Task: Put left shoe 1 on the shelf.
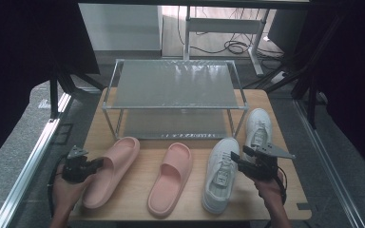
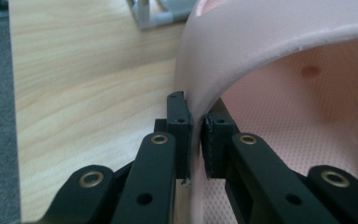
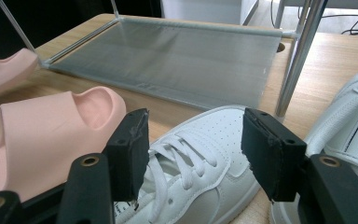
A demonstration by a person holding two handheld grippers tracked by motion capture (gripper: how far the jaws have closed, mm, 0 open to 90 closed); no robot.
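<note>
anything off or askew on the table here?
Nothing damaged or spilled. The left pink slide lies angled, its toe leaning toward the other pink slide; the left gripper is clamped on its strap edge. The farther white sneaker sits behind its mate, not level with it.

High view dim, greenish cast, dark black surrounds at both sides; daylight enters from bright floor strip beyond table. Soft glare patches on grey mesh top of metal shoe rack [image 1: 175,84]. Light wooden tabletop [image 1: 192,199] evenly lit, shadows faint and short beside pink foam slides. Slight barrel distortion at edges. Left gripper view brighter, warm; pink foam slide strap [image 2: 261,42] slightly overexposed, near black jaws soft-focused. Right gripper view clear; white lace-up sneaker [image 3: 200,158] sharp, close jaws mildly blurred, background washed out.
</note>
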